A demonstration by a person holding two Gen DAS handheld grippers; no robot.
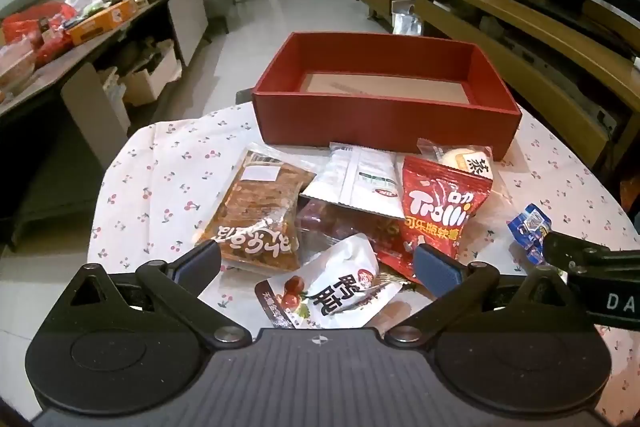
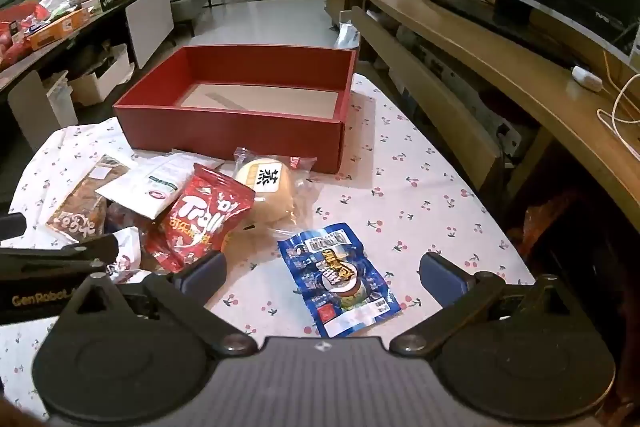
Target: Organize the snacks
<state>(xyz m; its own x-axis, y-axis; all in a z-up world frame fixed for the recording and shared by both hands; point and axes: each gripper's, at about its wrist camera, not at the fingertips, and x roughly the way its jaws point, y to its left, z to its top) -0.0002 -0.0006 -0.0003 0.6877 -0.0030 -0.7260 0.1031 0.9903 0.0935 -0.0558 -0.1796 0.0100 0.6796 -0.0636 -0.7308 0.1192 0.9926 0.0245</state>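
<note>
Both grippers, left point(image 1: 318, 263) and right point(image 2: 322, 269), hover empty with jaws wide apart over snacks heaped before the empty red box point(image 1: 384, 115) (blue packet point(image 2: 340, 279) lies apart): pinch one packet at a time.

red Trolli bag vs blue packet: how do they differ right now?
The red Trolli bag sits in the snack pile, resting on other packs; the blue packet lies alone on the cherry-print cloth.
The Trolli bag looks puffy and tilted; the blue packet lies nearly flat.
The Trolli bag is near the left tongs; the blue packet lies ahead of the open right tongs.
Both are sealed and still outside the red box.
</note>
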